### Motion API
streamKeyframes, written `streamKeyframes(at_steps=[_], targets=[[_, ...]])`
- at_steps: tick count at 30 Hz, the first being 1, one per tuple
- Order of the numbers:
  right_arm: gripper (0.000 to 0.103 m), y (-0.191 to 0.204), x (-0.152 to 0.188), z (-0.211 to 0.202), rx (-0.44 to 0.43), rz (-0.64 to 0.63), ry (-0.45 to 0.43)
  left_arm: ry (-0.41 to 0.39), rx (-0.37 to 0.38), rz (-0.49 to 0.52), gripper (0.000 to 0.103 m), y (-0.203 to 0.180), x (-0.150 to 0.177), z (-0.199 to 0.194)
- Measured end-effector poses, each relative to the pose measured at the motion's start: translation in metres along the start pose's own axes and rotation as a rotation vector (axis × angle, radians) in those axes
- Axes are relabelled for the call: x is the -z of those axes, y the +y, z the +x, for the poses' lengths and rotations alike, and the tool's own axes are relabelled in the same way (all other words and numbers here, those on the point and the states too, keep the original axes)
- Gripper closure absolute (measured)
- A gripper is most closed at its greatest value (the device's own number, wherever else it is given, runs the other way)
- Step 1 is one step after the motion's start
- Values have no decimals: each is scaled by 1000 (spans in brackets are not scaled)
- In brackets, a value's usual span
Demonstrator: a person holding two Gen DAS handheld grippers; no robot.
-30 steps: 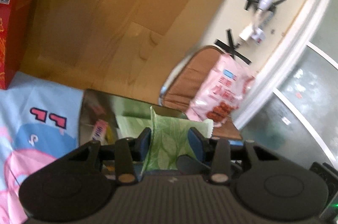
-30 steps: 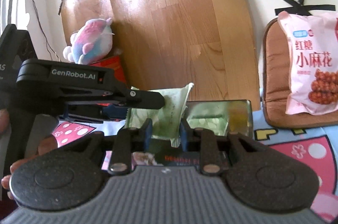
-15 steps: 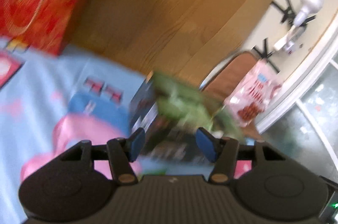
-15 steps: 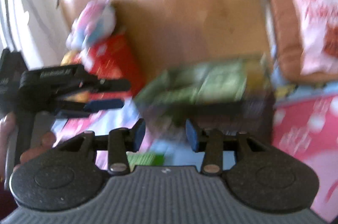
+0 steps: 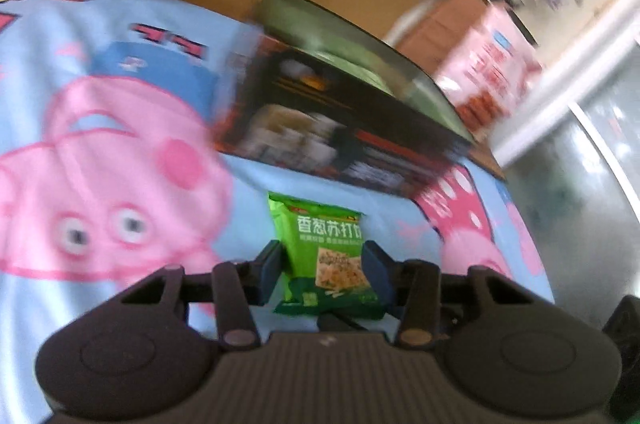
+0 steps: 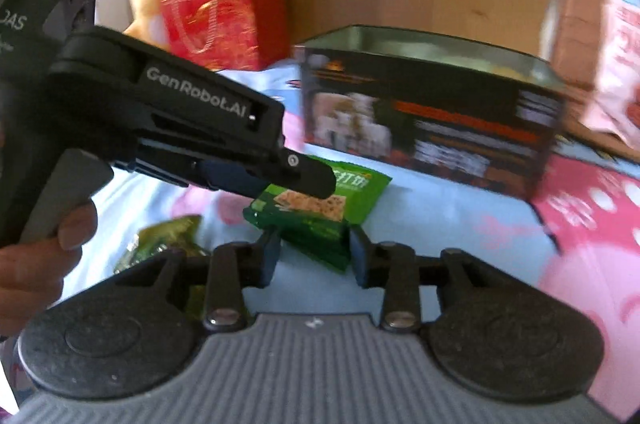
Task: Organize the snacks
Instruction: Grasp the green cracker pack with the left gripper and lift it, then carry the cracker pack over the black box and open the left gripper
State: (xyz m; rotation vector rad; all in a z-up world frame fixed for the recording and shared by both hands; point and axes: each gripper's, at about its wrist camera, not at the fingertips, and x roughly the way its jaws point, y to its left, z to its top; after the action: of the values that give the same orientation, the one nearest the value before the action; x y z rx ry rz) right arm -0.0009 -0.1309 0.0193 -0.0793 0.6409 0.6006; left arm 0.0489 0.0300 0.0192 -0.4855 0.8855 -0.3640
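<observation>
Cartoon-print blanket (image 5: 120, 159) under both tongs, green cracker packet between them.

Left wrist view: left gripper (image 5: 324, 268) spread, green cracker packet (image 5: 326, 256) lying between its fingers; contact cannot be determined. Open tin box (image 5: 340, 119) beyond, blurred. Right wrist view: right gripper (image 6: 314, 256) spread, packet's near edge between its fingers; left gripper crosses above the packet, hiding part. Second green wrapper (image 6: 168, 240) left, partly hidden.
</observation>
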Motion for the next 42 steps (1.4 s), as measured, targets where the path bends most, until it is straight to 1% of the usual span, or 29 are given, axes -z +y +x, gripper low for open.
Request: streamKeyframes(at_steps=[2, 3, 4, 5, 6, 7, 9, 10, 11, 13, 15, 16, 17, 18, 20, 22, 23, 24, 25, 26, 27, 28, 29, 32, 35, 39, 42], targets=[[64, -11, 9, -14, 10, 57, 0, 15, 20, 37, 55, -13, 1, 7], [64, -16, 12, -20, -2, 93, 1, 13, 23, 49, 54, -19, 1, 10], [63, -19, 17, -24, -32, 126, 0, 4, 29, 52, 50, -22, -1, 12], [62, -19, 19, -31, -80, 146, -5, -2, 34, 49, 49, -22, -4, 14], [62, -16, 21, -37, -118, 145, -16, -4, 33, 35, 49, -22, -7, 13], [63, -12, 22, -41, -135, 131, -29, -13, 33, 15, 49, -20, -10, 10], [63, -9, 22, -51, -120, 100, -61, -47, 49, 1, 48, -15, -12, -7], [63, -12, 22, -55, -107, 105, -75, -62, 46, 3, 44, -14, -12, -16], [63, -19, 22, -59, -96, 121, -90, -73, 37, 4, 41, -11, -10, -25], [61, -34, 24, -63, -71, 170, -112, -80, 32, -6, 39, -4, -6, -40], [52, -46, 27, -62, -36, 193, -119, -59, 57, -22, 37, 0, 0, -48], [43, -51, 28, -59, -22, 197, -114, -45, 69, -28, 35, -1, 1, -47], [37, -53, 30, -57, -13, 192, -107, -27, 82, -31, 33, -1, 5, -46], [34, -52, 28, -51, -12, 175, -99, -13, 90, -34, 33, -3, 8, -45], [23, -49, 26, -43, -17, 141, -73, 19, 106, -42, 28, -5, 14, -37], [16, -44, 25, -36, -32, 114, -37, 43, 101, -52, 27, -7, 18, -26], [15, -43, 23, -30, -34, 93, -28, 58, 92, -58, 29, -6, 19, -20], [15, -39, 22, -22, -24, 65, -21, 62, 86, -59, 30, -6, 21, -16], [15, -34, 22, -16, -12, 32, -11, 48, 83, -43, 36, -9, 22, -15], [18, -29, 23, -11, -2, 5, -3, 54, 80, -33, 53, -10, 22, -13], [25, -25, 24, -11, 19, -17, -17, 62, 80, -23, 59, -12, 21, -11], [36, -20, 25, -11, 40, -43, -28, 82, 89, -31, 62, -12, 21, -8], [44, -18, 26, -13, 39, -49, -37, 89, 92, -41, 64, -11, 21, -6], [47, -17, 29, -16, 61, -38, -59, 83, 106, -20, 65, -14, 20, -10], [47, -17, 28, -30, 78, -24, -112, 44, 144, 26, 65, -25, 15, -25], [47, -20, 11, -46, 101, -12, -220, -40, 181, 90, 64, -45, -8, -44], [47, -27, -10, -48, 132, -11, -306, -94, 189, 132, 64, -61, -34, -45]])
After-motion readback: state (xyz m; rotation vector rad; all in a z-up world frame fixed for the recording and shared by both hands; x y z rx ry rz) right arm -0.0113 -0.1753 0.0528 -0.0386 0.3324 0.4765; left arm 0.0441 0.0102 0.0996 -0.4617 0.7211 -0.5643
